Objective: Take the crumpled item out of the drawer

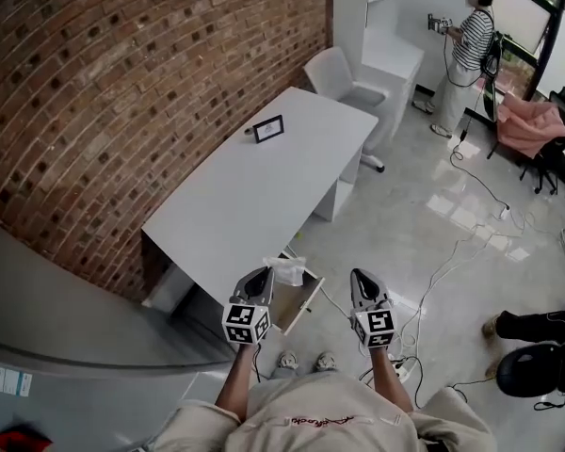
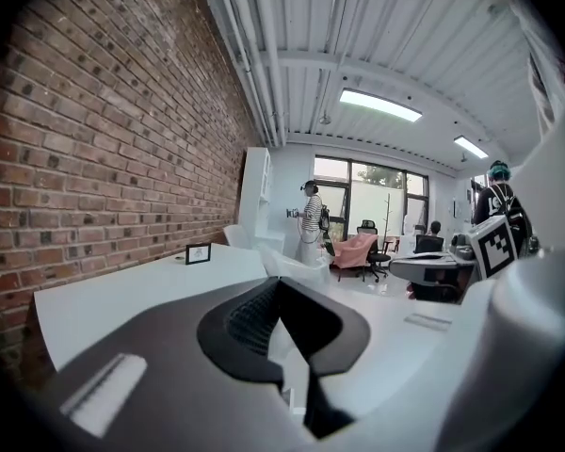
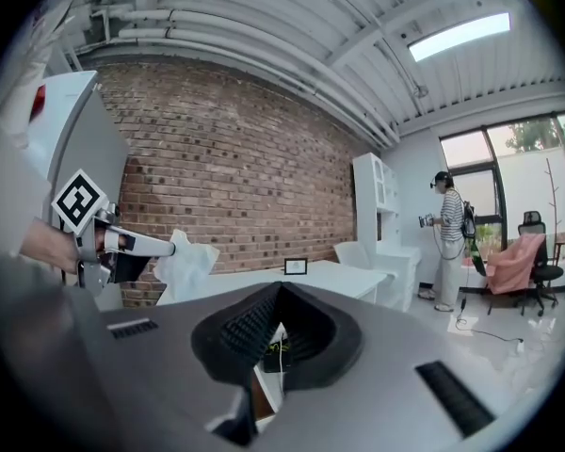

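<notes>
Off to the left of my left claw runs the brick wall. The white table stretches away ahead of that claw's tips, with a small picture frame standing well out along it.

The left claw's jaws are pressed together on the crumpled item, a pale, tissue-like wad that bunches out just past the tips. From the right gripper view the wad hangs off the end of the left claw in open air, above the level of the tabletop. I see nothing else touching it.

The drawer stands pulled open just below and to the right of the left claw's tips, between my two claws. The wad is up out of it.

My right claw hovers beside the drawer on its right, level with the left claw. In its own view the pads meet at the tips with nothing caught between them, only a sliver of the drawer showing through the slit lower down.

Cables trail across the glossy floor to the right of the right claw. Far ahead of it and to the right stands a person in a striped top, near a chair draped in pink cloth.
</notes>
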### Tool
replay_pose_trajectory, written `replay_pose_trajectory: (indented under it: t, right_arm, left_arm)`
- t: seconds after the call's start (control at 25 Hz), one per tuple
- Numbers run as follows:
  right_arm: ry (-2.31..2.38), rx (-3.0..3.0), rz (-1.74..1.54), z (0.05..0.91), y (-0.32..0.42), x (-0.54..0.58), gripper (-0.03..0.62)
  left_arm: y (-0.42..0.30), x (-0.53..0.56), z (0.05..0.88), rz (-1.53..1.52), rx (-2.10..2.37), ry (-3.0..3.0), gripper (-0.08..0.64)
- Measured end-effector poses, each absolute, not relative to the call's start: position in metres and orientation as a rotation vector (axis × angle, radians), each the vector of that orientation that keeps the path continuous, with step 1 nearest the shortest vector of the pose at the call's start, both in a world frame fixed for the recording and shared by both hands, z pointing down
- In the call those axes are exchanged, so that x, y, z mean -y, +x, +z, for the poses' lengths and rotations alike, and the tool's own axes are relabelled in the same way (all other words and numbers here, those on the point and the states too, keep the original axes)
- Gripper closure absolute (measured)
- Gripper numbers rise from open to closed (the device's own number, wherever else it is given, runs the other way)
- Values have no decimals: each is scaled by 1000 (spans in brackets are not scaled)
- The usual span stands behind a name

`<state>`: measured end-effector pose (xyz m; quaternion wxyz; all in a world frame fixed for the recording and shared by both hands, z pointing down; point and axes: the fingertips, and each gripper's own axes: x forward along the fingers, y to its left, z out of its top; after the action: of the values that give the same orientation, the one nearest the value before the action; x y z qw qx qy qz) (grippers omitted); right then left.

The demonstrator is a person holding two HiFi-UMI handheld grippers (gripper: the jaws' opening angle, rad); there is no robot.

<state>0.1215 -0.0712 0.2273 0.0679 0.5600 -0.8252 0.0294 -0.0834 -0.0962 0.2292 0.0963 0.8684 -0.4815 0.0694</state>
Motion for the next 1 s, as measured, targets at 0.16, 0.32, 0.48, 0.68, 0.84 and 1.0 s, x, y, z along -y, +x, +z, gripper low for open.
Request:
replay_pose_trajectory:
  t: [0.16, 0.32, 0.48, 0.68, 0.84, 1.0]
  right_arm:
    - [1708, 2482, 71, 212, 126, 66, 581]
    - [1721, 2478, 53, 205, 128, 62, 581]
    - [1728, 2476, 54, 200, 129, 59, 581]
    - [1740, 2479, 20, 191, 128, 67, 581]
    - [1727, 2478, 8, 189, 122, 73, 581]
    - [1719, 2482, 2, 187, 116, 78, 581]
  left_arm:
    - [-85, 94, 213, 191, 1435, 2590, 549]
    - [-87, 96, 200, 162, 1452, 2603, 549]
    - [-91, 96, 197, 138, 1456, 2581, 549]
    - [-94, 99, 195, 130, 1459, 2581, 549]
    - [-97, 100, 194, 120, 1467, 2577, 550]
    - [-99, 104, 193, 115, 1468, 2577, 549]
